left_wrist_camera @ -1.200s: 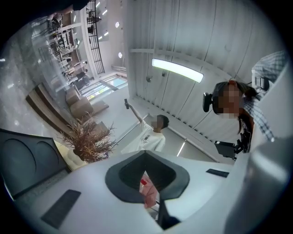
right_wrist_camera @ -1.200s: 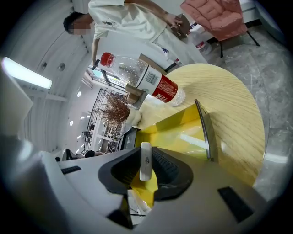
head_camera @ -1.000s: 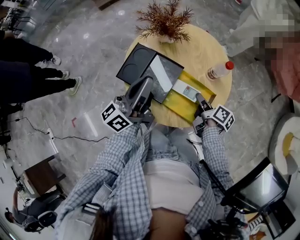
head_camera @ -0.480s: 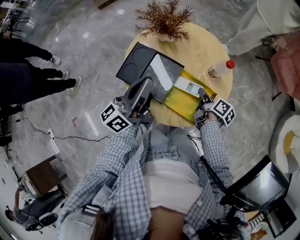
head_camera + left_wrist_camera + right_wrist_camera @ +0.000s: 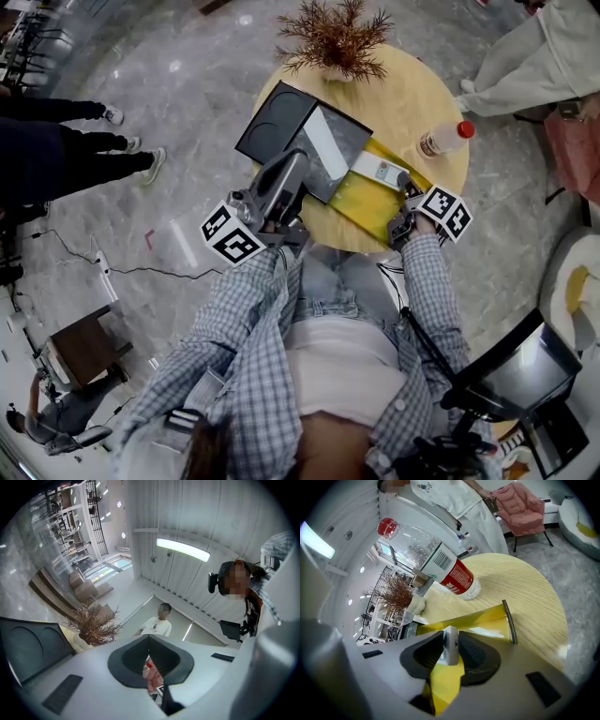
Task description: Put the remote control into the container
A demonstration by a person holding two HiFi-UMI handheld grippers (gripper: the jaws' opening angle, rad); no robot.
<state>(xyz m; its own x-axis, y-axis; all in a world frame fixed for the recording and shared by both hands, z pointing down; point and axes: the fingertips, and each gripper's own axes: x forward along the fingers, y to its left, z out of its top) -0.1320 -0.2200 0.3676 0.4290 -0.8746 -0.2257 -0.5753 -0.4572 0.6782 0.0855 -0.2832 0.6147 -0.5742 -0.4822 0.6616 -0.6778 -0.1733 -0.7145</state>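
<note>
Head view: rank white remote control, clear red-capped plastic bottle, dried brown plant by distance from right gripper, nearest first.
1. White remote control, in the right gripper's jaws.
2. Clear red-capped plastic bottle, just beyond, right side of the round wooden table.
3. Dried brown plant, table's far edge.

No legible txt anywhere. Bottle (image 5: 440, 566) label shows barcode + red band, but print too small/blurred to read.

My head camera looked steeply down from high above the dried plant (image 5: 330, 37). Both gripper cameras sat low and close, facing that plant across the worktop (image 5: 525, 588); all three views shared it.
</note>
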